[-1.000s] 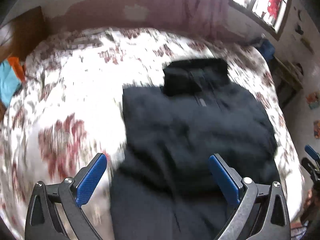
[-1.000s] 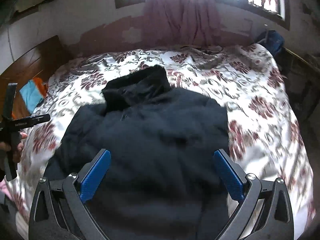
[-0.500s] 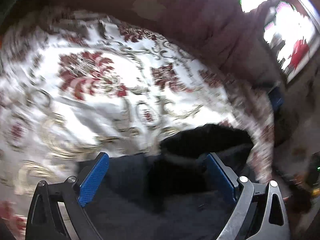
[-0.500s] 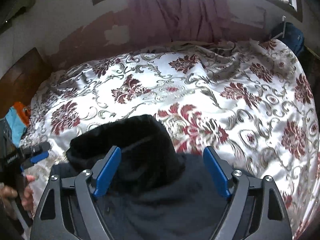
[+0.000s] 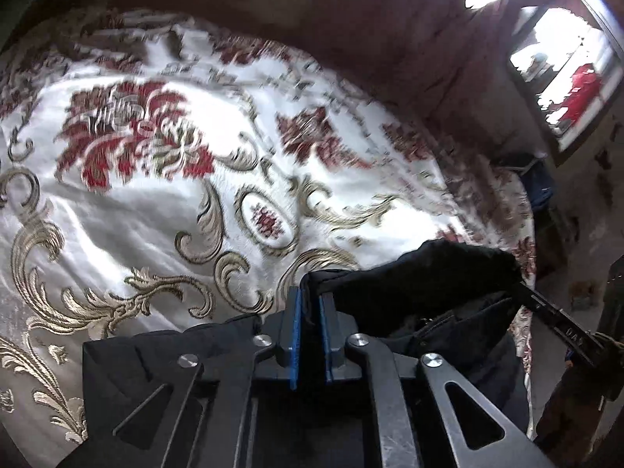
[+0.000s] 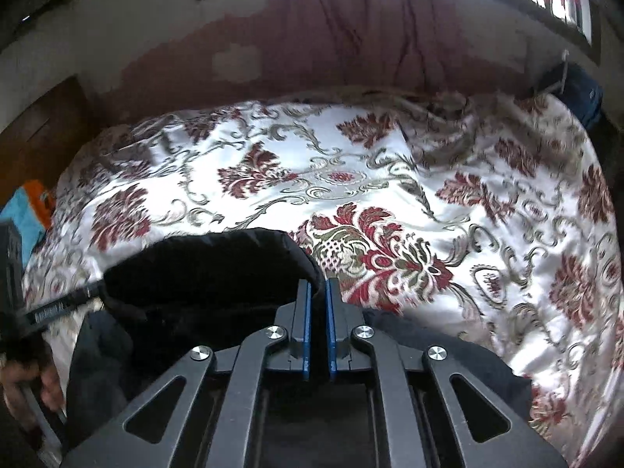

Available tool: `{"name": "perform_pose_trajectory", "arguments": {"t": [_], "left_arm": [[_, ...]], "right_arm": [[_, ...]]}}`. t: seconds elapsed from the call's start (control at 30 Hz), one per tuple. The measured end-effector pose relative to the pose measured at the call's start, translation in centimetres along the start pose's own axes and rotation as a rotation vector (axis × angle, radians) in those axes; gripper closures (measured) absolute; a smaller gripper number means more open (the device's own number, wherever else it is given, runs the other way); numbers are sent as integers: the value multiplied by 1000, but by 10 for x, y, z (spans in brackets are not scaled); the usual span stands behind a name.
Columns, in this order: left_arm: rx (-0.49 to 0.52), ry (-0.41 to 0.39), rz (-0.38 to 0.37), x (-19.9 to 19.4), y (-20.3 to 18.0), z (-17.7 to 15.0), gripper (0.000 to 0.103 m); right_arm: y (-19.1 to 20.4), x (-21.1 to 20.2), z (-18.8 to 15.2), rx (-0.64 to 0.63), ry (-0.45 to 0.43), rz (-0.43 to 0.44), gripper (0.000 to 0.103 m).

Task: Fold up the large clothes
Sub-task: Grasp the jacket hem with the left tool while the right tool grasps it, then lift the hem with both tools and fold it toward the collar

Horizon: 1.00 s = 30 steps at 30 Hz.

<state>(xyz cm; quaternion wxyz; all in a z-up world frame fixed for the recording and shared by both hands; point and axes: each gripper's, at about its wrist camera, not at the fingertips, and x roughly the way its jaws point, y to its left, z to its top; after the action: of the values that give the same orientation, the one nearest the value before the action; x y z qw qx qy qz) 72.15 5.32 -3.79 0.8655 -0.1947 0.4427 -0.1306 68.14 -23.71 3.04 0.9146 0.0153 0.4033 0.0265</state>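
Observation:
A black jacket lies on the flowered bedspread, its collar end (image 5: 421,284) (image 6: 210,273) bunched up. My left gripper (image 5: 310,300) is shut on the left corner of the collar. My right gripper (image 6: 318,292) is shut on the right corner of the collar. Each gripper's black frame shows at the edge of the other's view, the right one (image 5: 561,327) and the left one (image 6: 50,308), with the collar stretched between them.
The white, red and gold bedspread (image 6: 390,202) covers the bed. A dark red curtain (image 6: 370,27) and windows stand behind it. A wooden headboard (image 6: 35,128) and blue-orange cloth (image 6: 27,214) are at the left. A dark bag (image 6: 585,93) hangs at the right.
Both grippers moved forward over the jacket to its collar and went from wide open to shut on the collar's two corners.

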Motion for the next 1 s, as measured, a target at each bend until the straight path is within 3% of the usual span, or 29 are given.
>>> {"name": "perform_pose_trajectory", "arguments": {"t": [0.2, 0.33, 0.53, 0.73, 0.83, 1.0], "left_arm": [[137, -54, -21, -49, -15, -25, 98], [245, -37, -9, -71, -17, -61, 98], [305, 59, 67, -36, -11, -101, 98], [365, 84, 142, -2, -9, -116, 98], [362, 44, 128, -10, -9, -117, 98], [335, -50, 6, -55, -4, -113, 93]], "right_arm": [[-2, -52, -51, -94, -10, 10, 99], [-9, -43, -79, -121, 57, -31, 99], [-15, 0, -102, -66, 116, -55, 100], [-16, -5, -111, -44, 46, -4, 100], [-11, -23, -109, -113, 0, -8, 100], [-2, -33, -112, -199, -10, -31, 100]]}}
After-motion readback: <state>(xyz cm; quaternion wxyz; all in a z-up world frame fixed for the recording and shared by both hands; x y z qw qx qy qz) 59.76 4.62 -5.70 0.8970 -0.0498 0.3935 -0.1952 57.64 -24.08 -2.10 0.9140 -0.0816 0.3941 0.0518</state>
